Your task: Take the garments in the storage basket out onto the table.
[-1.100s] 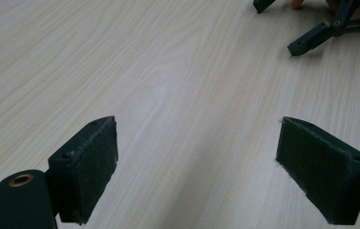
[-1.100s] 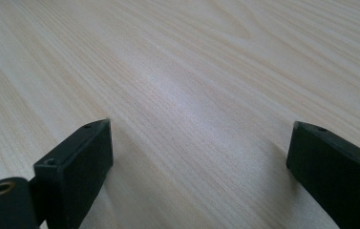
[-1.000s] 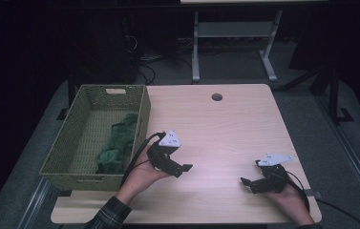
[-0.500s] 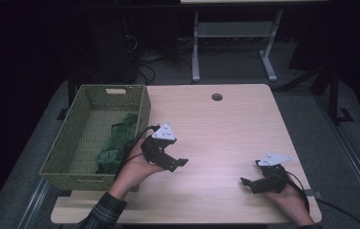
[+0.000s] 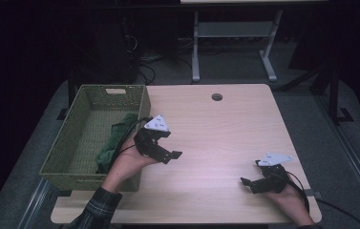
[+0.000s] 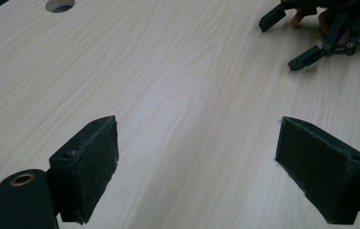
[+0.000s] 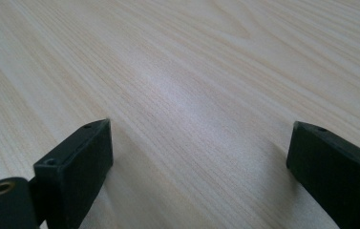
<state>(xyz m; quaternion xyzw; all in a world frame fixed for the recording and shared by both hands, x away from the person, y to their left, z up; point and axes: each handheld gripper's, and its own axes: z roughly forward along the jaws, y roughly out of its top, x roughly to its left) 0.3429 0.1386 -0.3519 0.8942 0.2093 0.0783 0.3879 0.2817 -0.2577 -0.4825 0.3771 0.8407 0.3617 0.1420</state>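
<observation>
while the left tool (image 5: 168, 153) hangs above the pale wooden worktop (image 5: 225, 129) just beside the woven green rectangular basket (image 5: 63, 143), its two black jaws stand wide apart with nothing between them, as the left gripper view shows. the right tool (image 5: 250, 183) rests low near the front right corner of the worktop, and it is also released, with bare wood between its jaws in the right gripper view. the thing nearest to the work is the crumpled dark green cloth (image 5: 115, 140), which lies inside the basket, toward the wall closest to the left hand (image 5: 127, 167).

i judge that the next move is to go for this cloth, and several things could go wrong. the left tool points away from the basket, toward the right tool (image 6: 311, 33), so the wrist must turn much, and the black cable (image 5: 129, 128) that trails over the basket rim could catch on the weave. a jaw could also strike the near wall and push the light basket along the worktop or tip it. if the jaws close too high, they may take only a loose fold, and the soft cloth could slip out during lifting.
</observation>
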